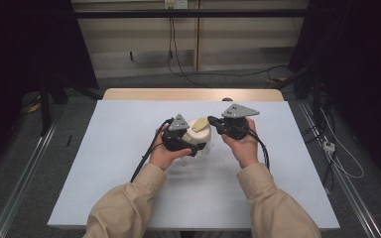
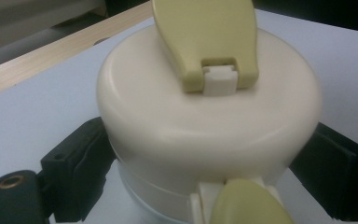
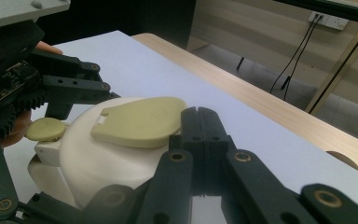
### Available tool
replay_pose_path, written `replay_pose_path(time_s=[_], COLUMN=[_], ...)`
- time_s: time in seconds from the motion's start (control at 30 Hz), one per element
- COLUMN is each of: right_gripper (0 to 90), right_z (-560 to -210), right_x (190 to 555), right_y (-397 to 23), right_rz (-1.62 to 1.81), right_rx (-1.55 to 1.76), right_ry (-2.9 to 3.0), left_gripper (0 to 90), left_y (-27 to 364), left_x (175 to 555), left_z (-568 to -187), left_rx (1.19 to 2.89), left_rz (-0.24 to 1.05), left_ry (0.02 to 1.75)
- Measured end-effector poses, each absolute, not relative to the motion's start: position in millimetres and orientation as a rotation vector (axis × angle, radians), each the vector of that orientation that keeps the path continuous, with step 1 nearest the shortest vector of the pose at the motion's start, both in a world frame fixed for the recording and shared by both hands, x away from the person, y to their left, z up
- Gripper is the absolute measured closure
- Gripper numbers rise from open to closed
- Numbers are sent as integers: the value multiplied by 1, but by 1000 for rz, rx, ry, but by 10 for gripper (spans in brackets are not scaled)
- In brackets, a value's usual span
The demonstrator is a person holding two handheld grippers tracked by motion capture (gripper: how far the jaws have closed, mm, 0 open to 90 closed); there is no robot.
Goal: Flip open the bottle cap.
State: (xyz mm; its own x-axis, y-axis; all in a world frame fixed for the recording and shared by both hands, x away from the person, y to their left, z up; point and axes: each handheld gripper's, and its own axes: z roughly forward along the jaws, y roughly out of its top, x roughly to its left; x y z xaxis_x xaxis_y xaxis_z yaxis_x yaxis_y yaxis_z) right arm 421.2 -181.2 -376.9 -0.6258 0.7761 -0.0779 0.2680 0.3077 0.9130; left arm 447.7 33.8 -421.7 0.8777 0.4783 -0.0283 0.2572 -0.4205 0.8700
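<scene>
A cream, round-lidded container (image 1: pixel 199 133) stands on the white table sheet (image 1: pixel 124 173) at the centre. Its lid (image 2: pixel 205 126) carries a yellow-green flap (image 2: pixel 205 32) on top and a yellow-green button (image 2: pixel 247 200) at the near side. My left gripper (image 2: pixel 209 172) is shut on the container, one black jaw pressing each side just under the lid. My right gripper (image 3: pixel 199 116) has its jaws shut against each other with nothing between them, the tips touching the rounded end of the flap (image 3: pixel 140 121). The left gripper (image 3: pixel 70 86) also shows beyond the container in the right gripper view.
A wooden table edge (image 1: pixel 188 94) runs along the far side of the sheet. Behind it are a wall, cables (image 1: pixel 171 54) and dark frame posts. Metal rails (image 1: pixel 25 168) flank the table on the floor. Bare sheet lies all around the container.
</scene>
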Motion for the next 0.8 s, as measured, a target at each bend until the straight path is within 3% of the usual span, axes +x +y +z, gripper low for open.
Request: replay_pose_path(time_s=[0.8], right_gripper=[900], right_z=[-388], right_x=[429], right_y=[-185], right_rz=[1185], right_rx=[849], right_ry=[2157], left_gripper=[106], left_y=[34], left_x=[448], left_z=[-422], left_rx=[2027], left_rz=[271], left_ry=[535])
